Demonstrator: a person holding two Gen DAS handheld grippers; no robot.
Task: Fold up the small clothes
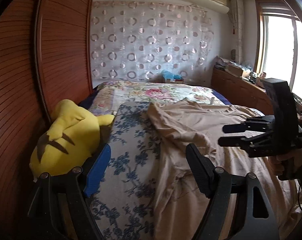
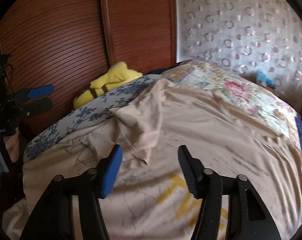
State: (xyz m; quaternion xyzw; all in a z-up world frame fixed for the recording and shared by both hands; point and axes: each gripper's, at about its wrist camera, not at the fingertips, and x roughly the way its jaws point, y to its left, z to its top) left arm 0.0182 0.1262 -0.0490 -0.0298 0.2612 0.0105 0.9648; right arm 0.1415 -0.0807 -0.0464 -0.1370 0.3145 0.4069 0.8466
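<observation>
At lower left of the left wrist view, your left gripper (image 1: pixel 149 172) gapes wide and empty. The beige garment (image 1: pixel 191 128) lies rumpled across centre, under its black finger. Your right gripper (image 2: pixel 151 170), equally spread, hovers over the cloth.

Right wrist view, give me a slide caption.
Open right hand-held gripper above a crumpled beige garment on the bed, yellow plush toy behind.

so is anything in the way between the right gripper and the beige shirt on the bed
Nothing visible. The right gripper hangs open just above the beige shirt, with only air between. The yellow plush toy lies off to the side by the wardrobe.
</observation>
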